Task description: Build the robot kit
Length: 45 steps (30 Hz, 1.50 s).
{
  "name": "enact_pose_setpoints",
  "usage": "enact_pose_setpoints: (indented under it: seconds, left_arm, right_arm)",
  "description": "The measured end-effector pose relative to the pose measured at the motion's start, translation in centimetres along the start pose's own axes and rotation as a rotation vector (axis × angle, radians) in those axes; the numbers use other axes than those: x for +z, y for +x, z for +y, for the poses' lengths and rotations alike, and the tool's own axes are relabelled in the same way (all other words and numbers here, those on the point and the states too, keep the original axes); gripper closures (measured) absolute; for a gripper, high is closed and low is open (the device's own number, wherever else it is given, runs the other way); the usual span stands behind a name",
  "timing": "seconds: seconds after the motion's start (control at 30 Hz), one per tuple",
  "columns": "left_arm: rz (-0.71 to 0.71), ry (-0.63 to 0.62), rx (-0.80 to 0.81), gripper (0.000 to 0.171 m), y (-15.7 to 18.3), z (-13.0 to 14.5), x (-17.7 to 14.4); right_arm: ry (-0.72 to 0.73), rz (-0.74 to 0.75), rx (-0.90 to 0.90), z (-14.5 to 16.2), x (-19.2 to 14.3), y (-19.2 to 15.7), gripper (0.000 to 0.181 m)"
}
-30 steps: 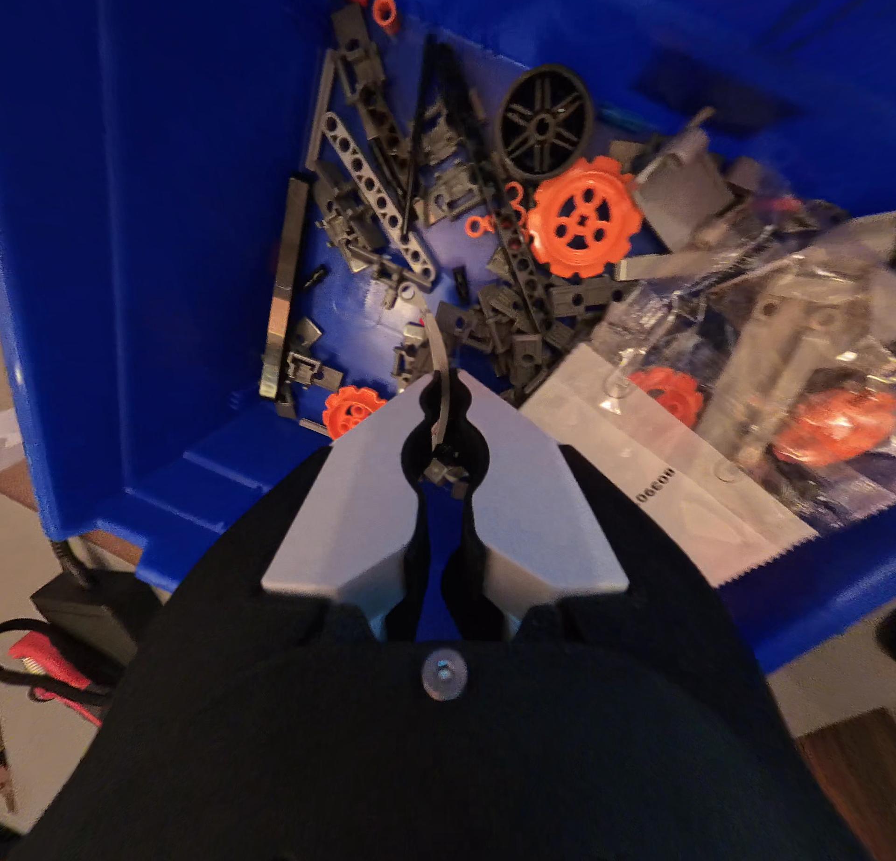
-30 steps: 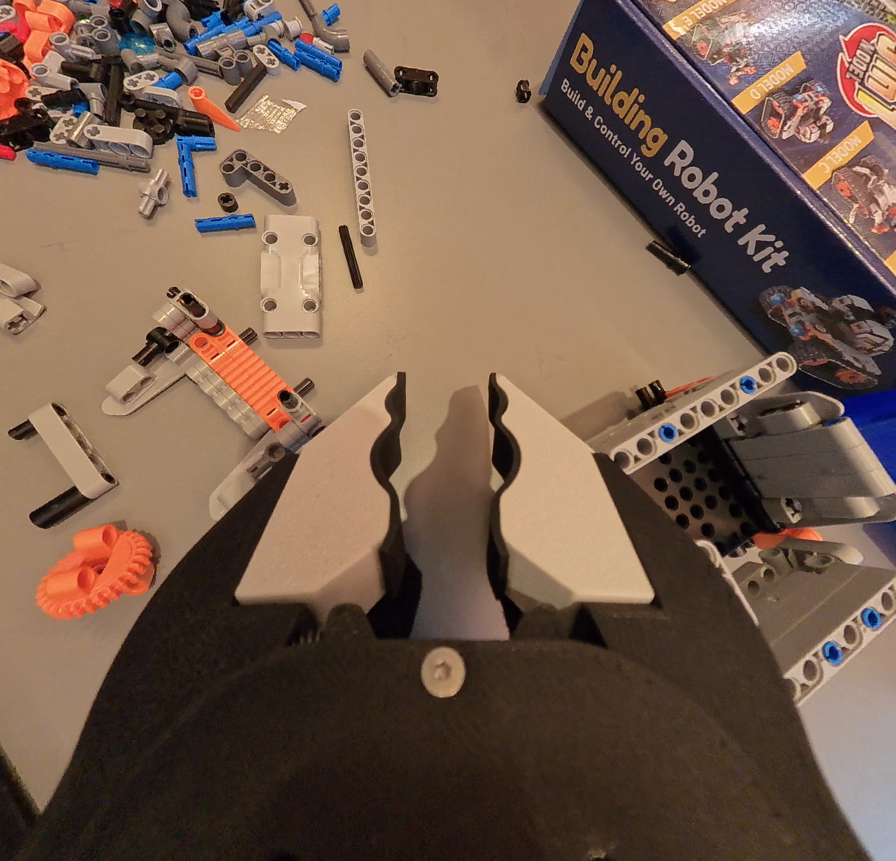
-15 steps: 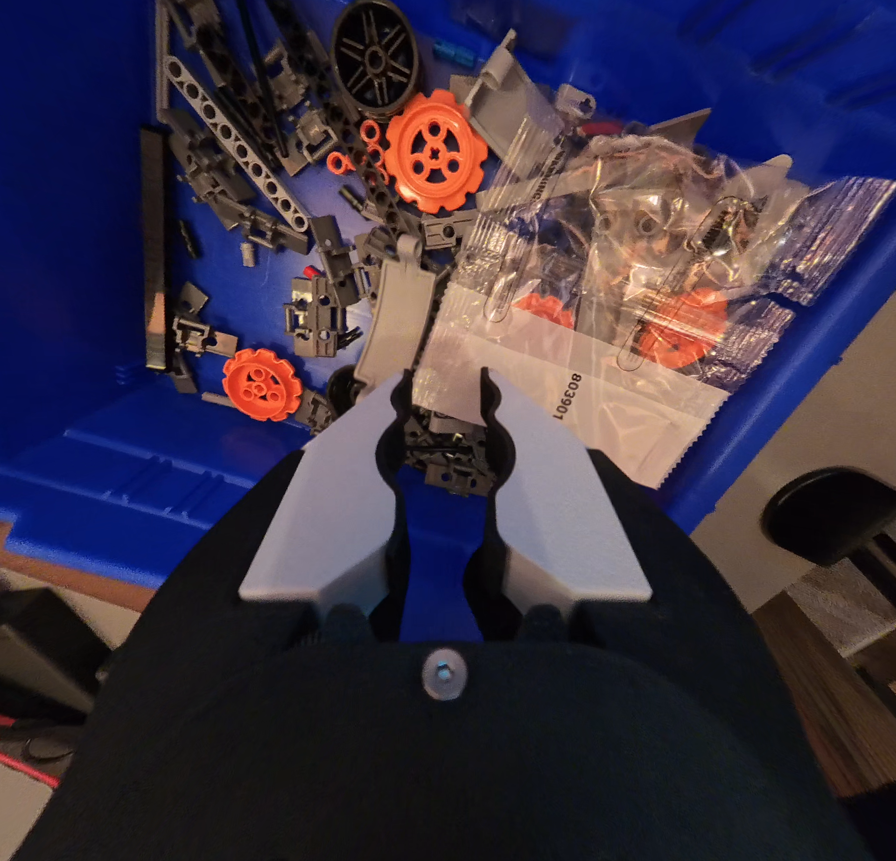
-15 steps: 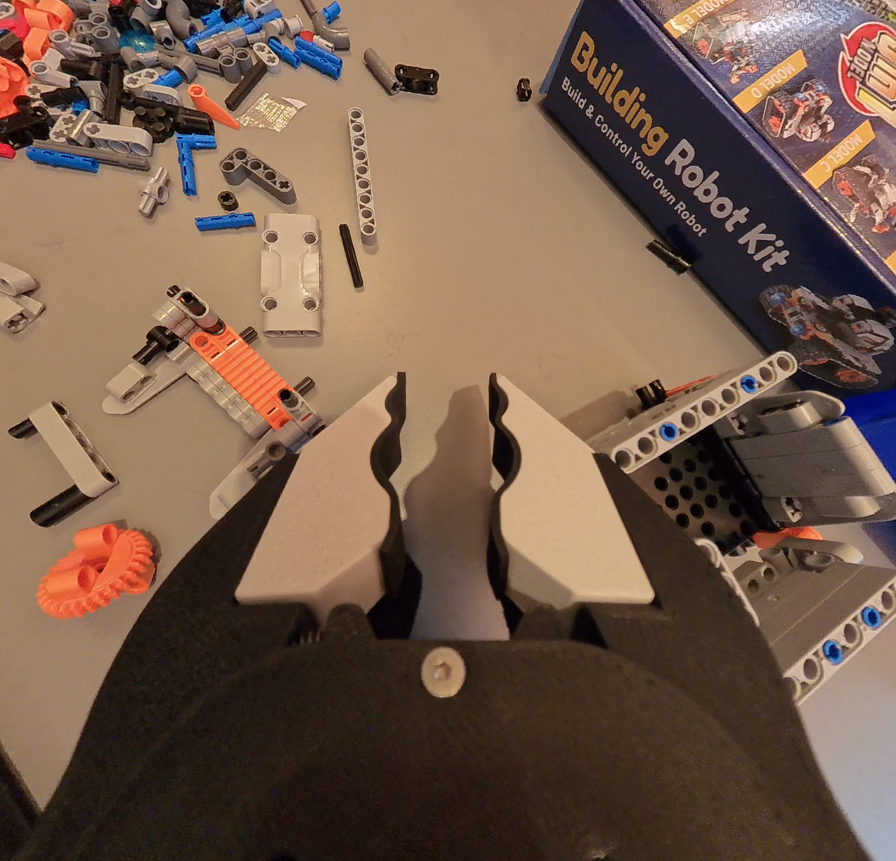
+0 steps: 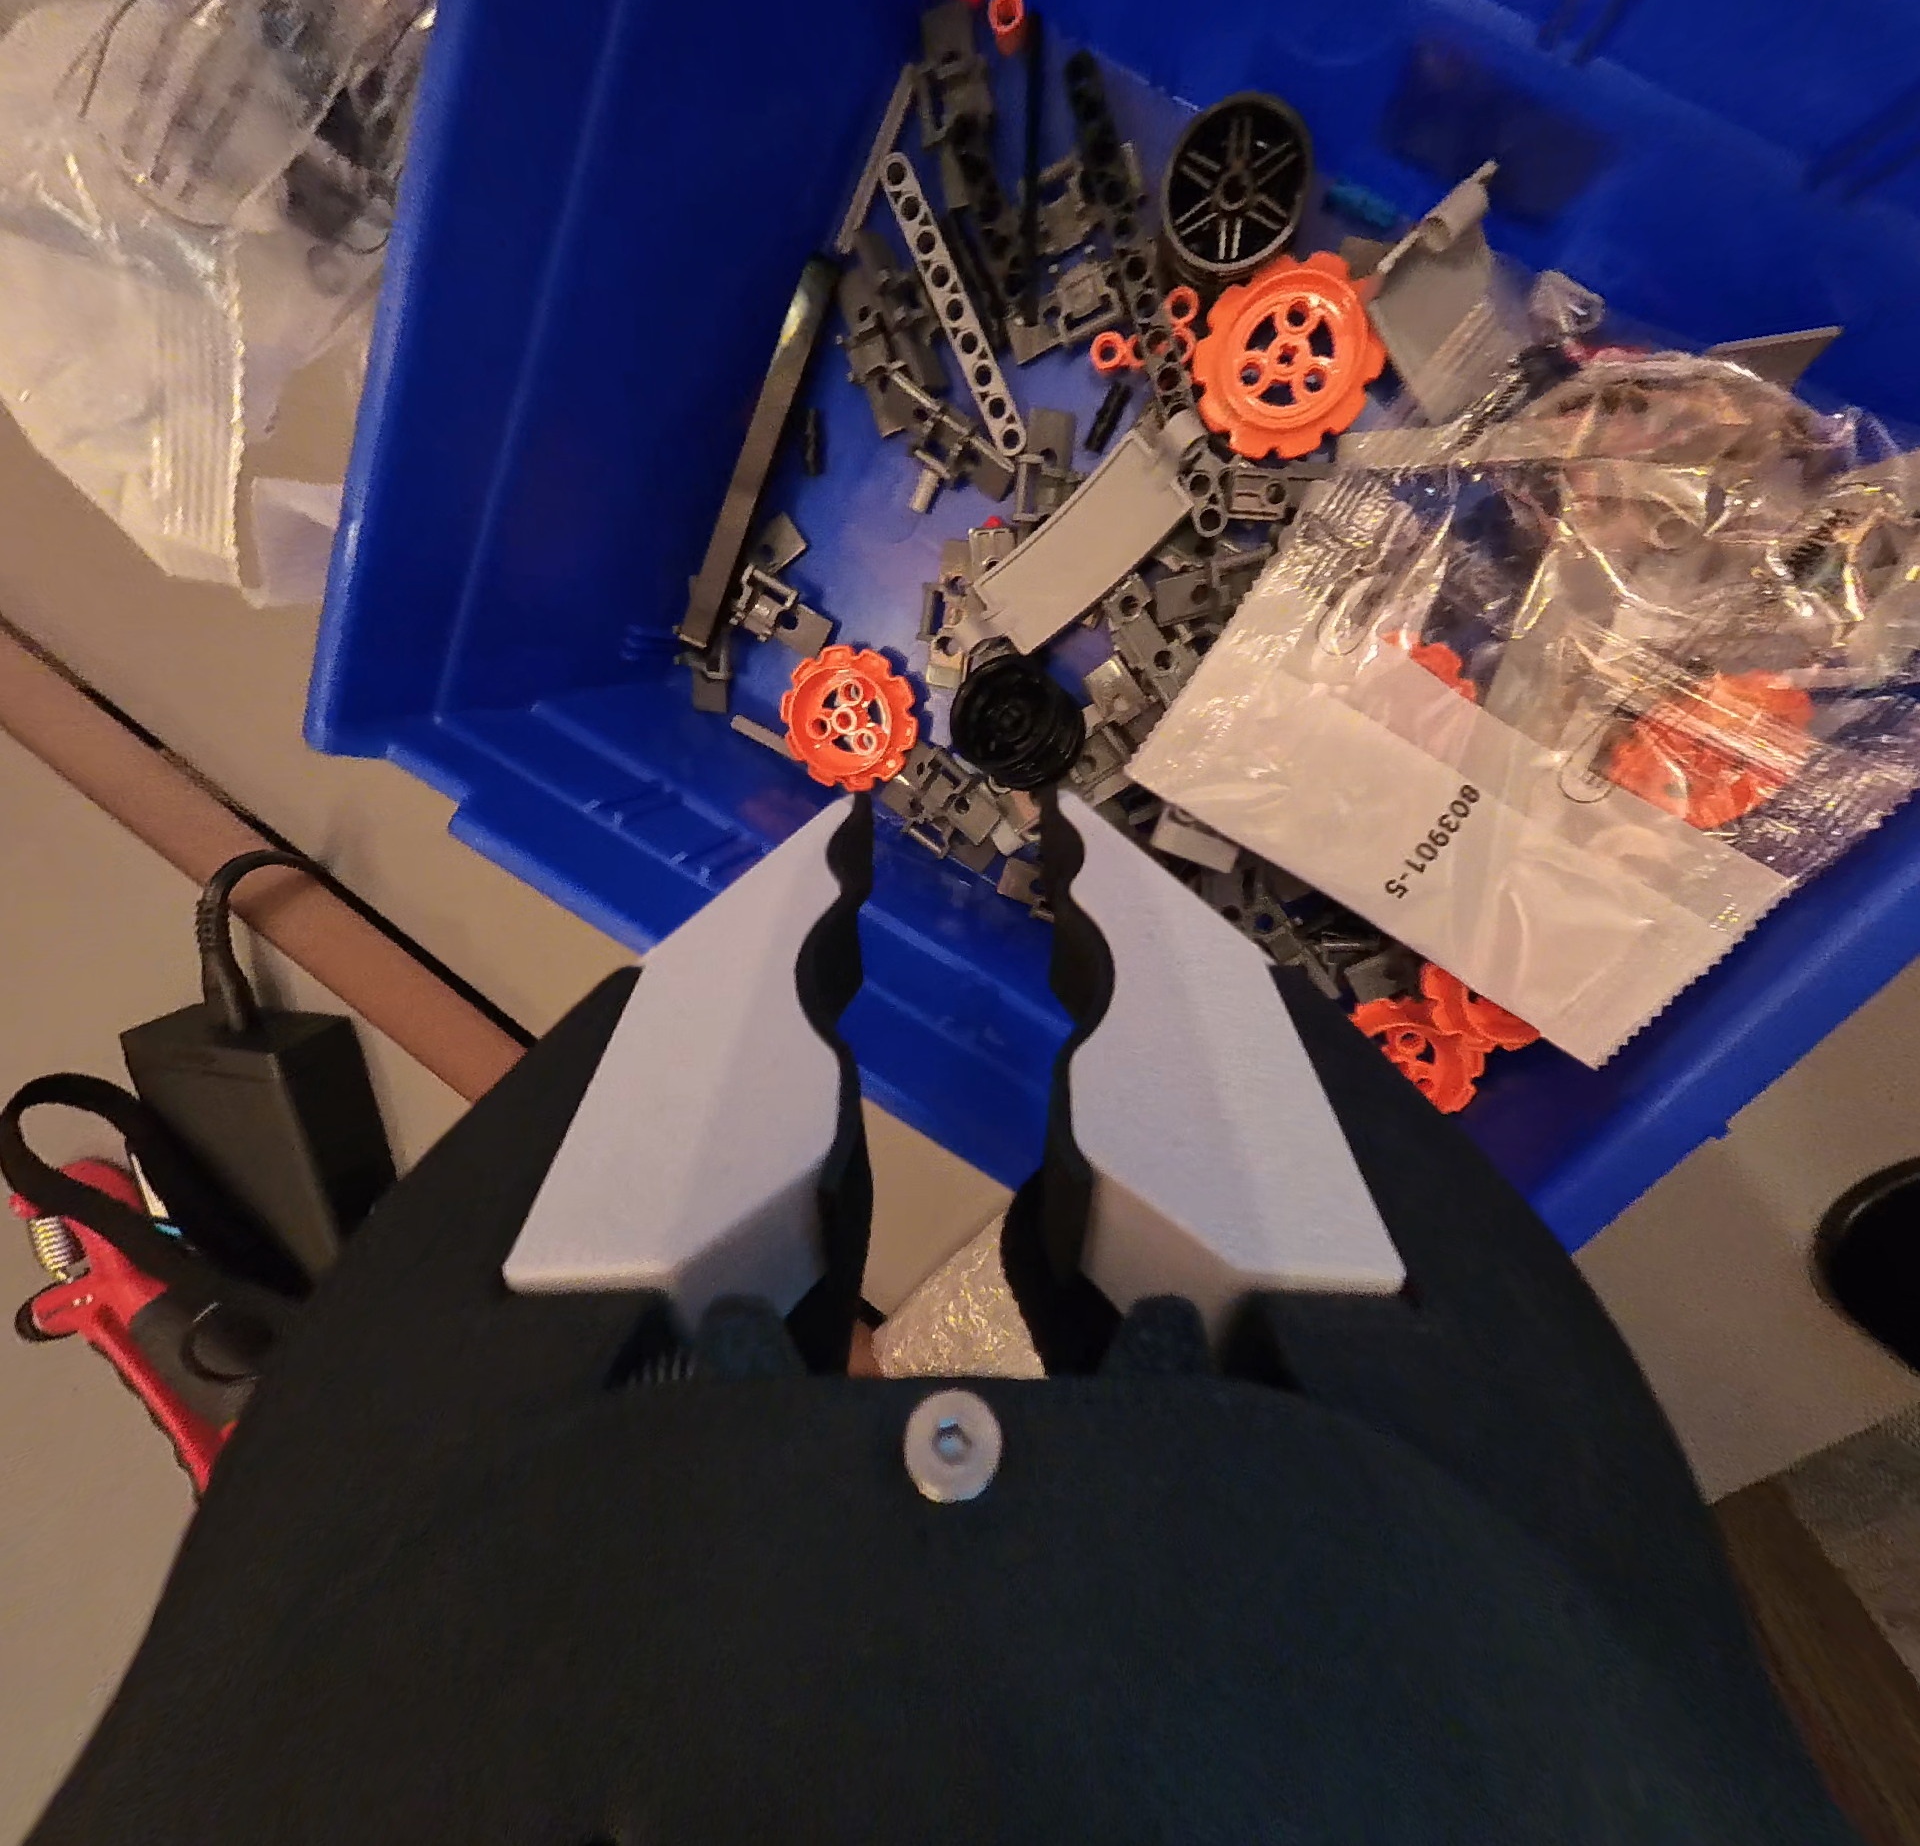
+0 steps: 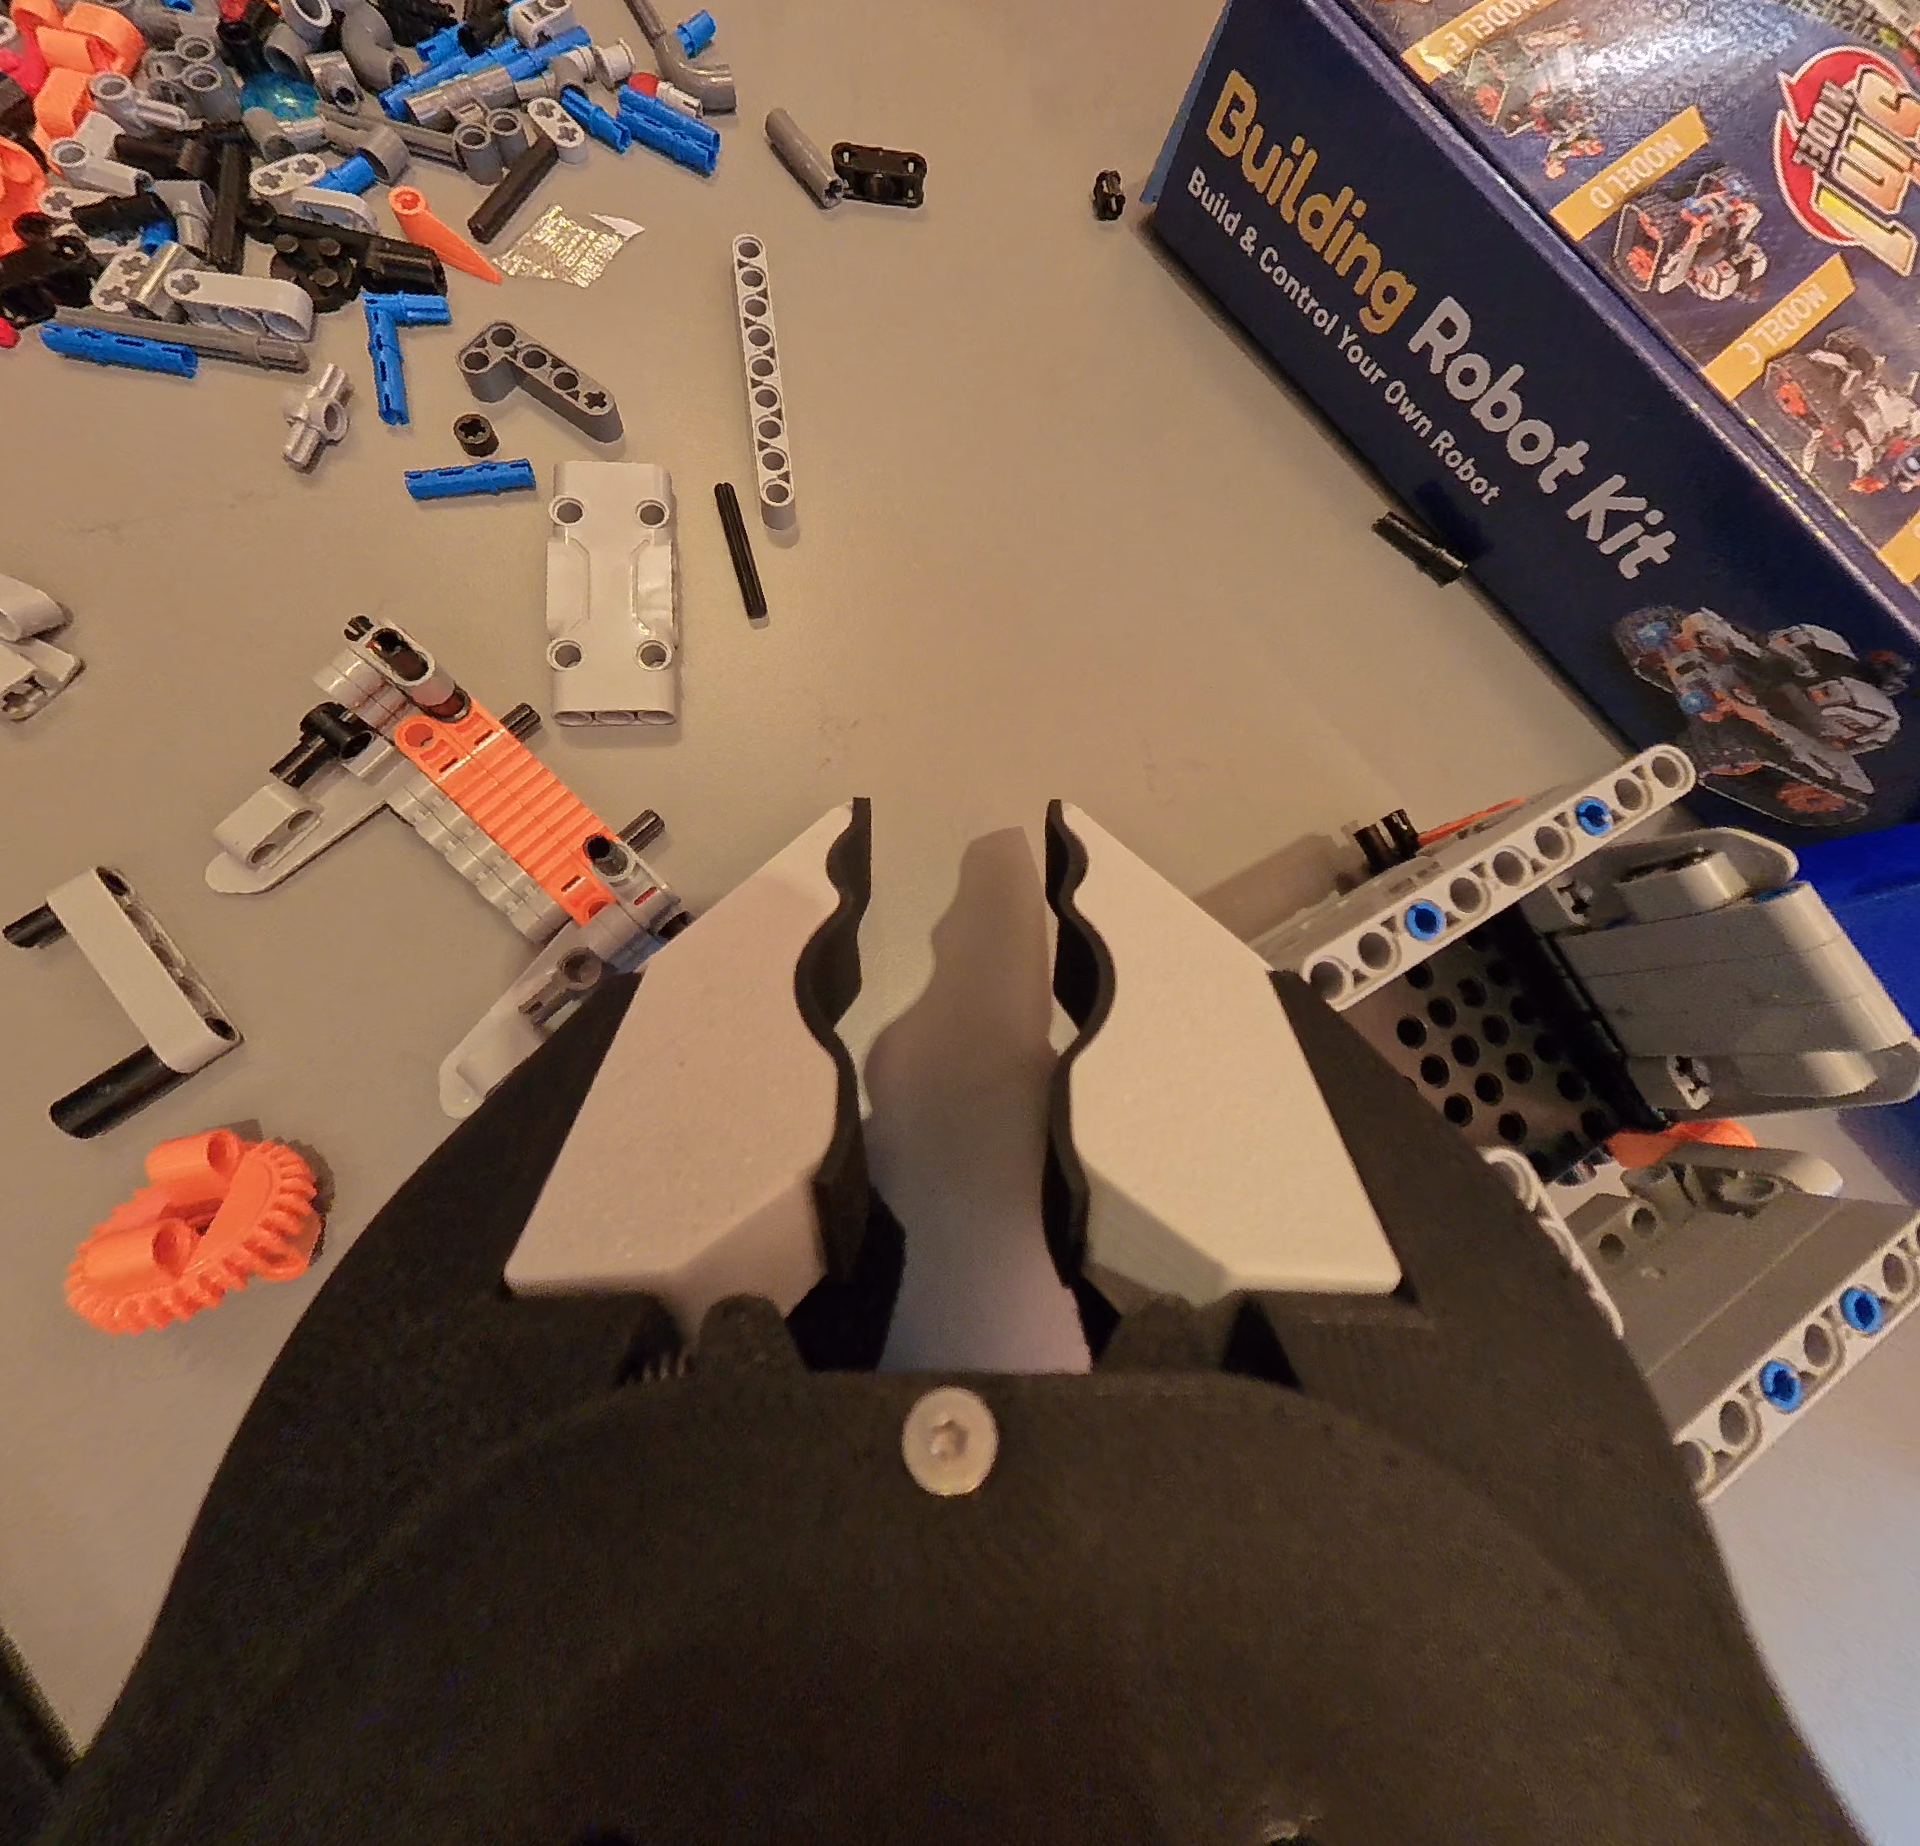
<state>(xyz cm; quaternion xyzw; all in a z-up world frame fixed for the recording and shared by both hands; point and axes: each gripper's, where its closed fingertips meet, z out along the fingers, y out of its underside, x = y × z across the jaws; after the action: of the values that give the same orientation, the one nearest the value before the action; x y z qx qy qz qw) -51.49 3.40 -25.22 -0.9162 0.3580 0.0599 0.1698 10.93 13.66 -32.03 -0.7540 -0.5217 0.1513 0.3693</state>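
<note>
My left gripper (image 5: 958,820) is open and empty, held above the near edge of a blue bin (image 5: 582,342) of loose parts. A grey curved panel (image 5: 1081,549) lies in the bin just beyond the fingertips. Nearest the tips are a small orange gear (image 5: 847,718) and a small black wheel (image 5: 1013,721). A large orange gear (image 5: 1288,352), a black spoked wheel (image 5: 1236,194) and a clear parts bag (image 5: 1558,705) lie farther in. My right gripper (image 6: 956,820) is open and empty over the grey table, between an orange-and-grey assembly (image 6: 499,788) and a partly built grey model (image 6: 1507,986).
A dark blue kit box (image 6: 1558,342) stands at the right. A pile of loose parts (image 6: 208,134) fills the far left, with a grey panel (image 6: 613,607) and an orange gear (image 6: 192,1235) nearer. A black power adapter (image 5: 249,1121) and clear bags (image 5: 156,186) lie left of the bin. The tips of one gripper are about 65 centimeters away from the tips of the other. My left gripper's tips are some 6 centimeters from the small black wheel (image 5: 1013,721). About 9 centimeters separates my left fingertips from the small orange gear (image 5: 847,718).
My left gripper held the grey curved panel one second ago, then opened and let it drop into the bin. It has since drawn back from the parts. The right gripper has not moved.
</note>
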Motion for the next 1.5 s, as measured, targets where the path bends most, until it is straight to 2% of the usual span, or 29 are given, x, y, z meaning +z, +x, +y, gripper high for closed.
enact_pose_setpoints:
  seconds: [0.5,0.8,1.03,1.27,1.5]
  left_arm:
    - [-0.032,0.038,-0.005,0.147,-0.3,0.4,-0.3]
    - [-0.068,-0.016,0.029,0.147,-0.3,-0.3,1.3]
    - [-0.165,-0.039,0.017,0.146,-2.1,-0.7,1.2]
    - [-0.124,0.006,0.013,0.143,-1.4,-1.6,1.7]
    - [-0.002,0.060,-0.022,0.143,0.4,-4.6,3.7]
  right_arm:
    - [-0.007,0.029,0.006,0.2,0.1,0.5,0.149]
    - [-0.007,0.037,0.010,0.2,0.1,0.8,0.150]
    - [-0.017,0.044,0.004,0.3,0.2,0.8,0.150]
    - [-0.028,0.049,-0.005,0.3,0.3,0.7,0.149]
    - [-0.030,0.050,-0.006,0.4,0.3,0.7,0.149]
